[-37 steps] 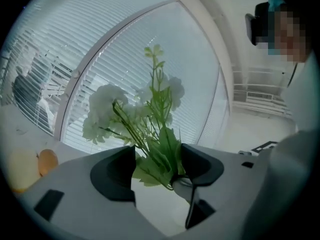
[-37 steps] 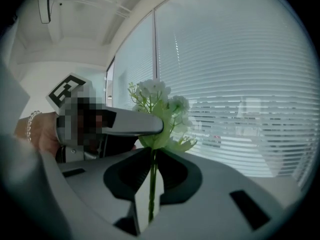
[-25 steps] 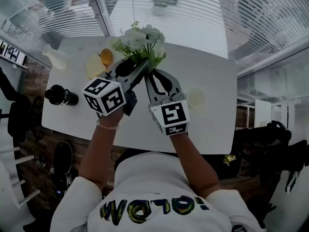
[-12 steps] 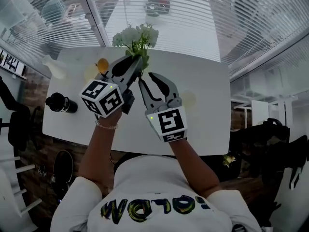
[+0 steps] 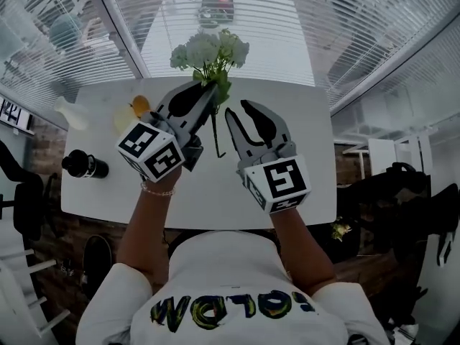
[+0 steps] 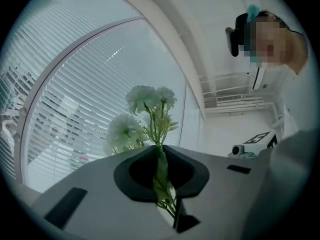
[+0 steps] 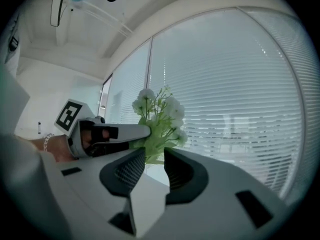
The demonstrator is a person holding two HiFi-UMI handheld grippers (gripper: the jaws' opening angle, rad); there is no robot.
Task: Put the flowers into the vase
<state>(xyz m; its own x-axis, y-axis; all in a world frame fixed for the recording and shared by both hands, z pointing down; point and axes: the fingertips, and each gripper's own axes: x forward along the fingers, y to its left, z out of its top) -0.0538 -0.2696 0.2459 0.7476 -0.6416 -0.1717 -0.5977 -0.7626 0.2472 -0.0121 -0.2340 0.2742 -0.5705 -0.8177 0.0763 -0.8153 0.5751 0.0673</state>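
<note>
Above the far edge of the white table [image 5: 309,157], the bunch of white flowers with green stems [image 5: 210,52] stands upright, blooms up. The left gripper [image 5: 208,90] has just closed its jaws on the stems. The right gripper [image 5: 240,113] has just opened its jaws and is empty.

Lettering on the person's shirt [image 5: 230,309] is upside down, not reliably legible. Left gripper [image 5: 207,90] and right gripper [image 5: 238,108] cubes carry coded squares only.

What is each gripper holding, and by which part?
Left gripper: flowers, by the leafy stems below the blooms; its jaws have just closed on them. Right gripper: nothing; its jaws have just opened.
</note>
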